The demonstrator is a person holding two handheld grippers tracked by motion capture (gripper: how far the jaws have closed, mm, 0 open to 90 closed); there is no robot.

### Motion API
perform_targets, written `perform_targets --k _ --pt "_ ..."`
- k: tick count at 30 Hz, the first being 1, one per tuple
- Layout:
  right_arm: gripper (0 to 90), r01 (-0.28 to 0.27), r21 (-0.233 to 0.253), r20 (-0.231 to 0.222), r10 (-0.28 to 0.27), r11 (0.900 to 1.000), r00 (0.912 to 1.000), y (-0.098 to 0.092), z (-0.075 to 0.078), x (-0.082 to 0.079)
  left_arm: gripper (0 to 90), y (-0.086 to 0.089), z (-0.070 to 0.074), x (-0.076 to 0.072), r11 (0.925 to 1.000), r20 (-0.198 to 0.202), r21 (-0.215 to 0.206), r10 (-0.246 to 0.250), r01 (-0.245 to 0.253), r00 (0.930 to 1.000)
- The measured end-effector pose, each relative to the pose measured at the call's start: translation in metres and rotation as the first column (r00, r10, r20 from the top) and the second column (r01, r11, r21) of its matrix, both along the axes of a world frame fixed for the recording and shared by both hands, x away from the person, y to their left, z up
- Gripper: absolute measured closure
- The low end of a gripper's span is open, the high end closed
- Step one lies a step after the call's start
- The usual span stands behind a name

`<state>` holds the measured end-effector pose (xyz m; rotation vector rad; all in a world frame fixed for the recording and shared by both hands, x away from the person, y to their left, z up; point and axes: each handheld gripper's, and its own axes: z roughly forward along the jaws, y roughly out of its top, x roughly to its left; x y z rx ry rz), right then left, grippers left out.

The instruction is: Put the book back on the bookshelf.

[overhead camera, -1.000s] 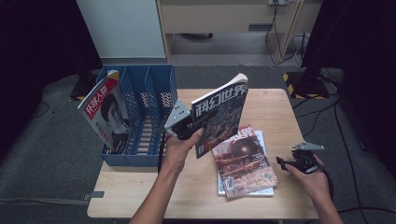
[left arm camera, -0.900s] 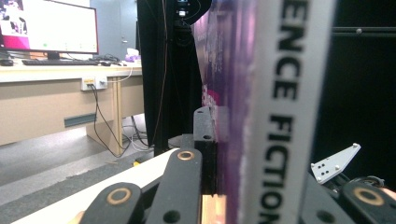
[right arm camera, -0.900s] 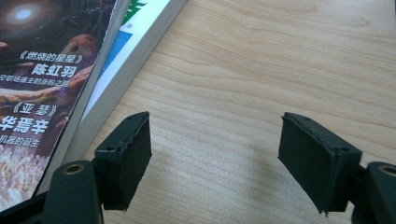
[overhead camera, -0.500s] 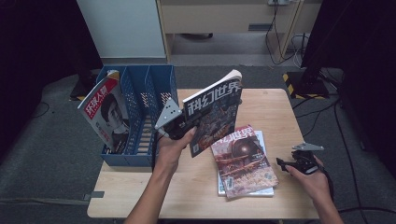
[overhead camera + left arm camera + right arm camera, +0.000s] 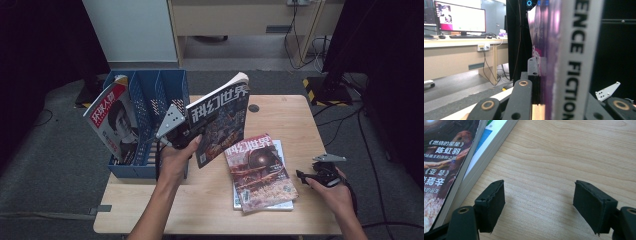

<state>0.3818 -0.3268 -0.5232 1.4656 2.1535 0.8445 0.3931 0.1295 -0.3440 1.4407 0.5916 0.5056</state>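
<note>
A blue file rack stands at the counter's left end, a red-topped magazine leaning in its leftmost slot. Two magazines lie stacked on the counter right of centre: a reddish one on top, a pale one beneath, its edge showing in the right gripper view. A small dark disc sits near the far edge. Behind the counter stand a white panel and a wooden desk with cables. The left gripper view shows a lit monitor on a desk.
</note>
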Motion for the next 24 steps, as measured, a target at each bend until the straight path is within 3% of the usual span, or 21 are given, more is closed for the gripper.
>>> perform_targets --k 9,24 --pt "25.3 -0.001 -0.01 -0.021 0.001 1.0 0.9998 0.0 -0.003 0.0 82.5 0.011 0.003 -0.002 0.9998 0.005 -0.006 0.017 -0.016 0.9999" --pt "24.6 0.001 0.005 -0.001 -0.001 1.0 1.0 -0.001 -0.006 -0.001 82.5 0.023 0.008 -0.006 0.9991 0.011 -0.015 0.04 -0.04 0.9991"
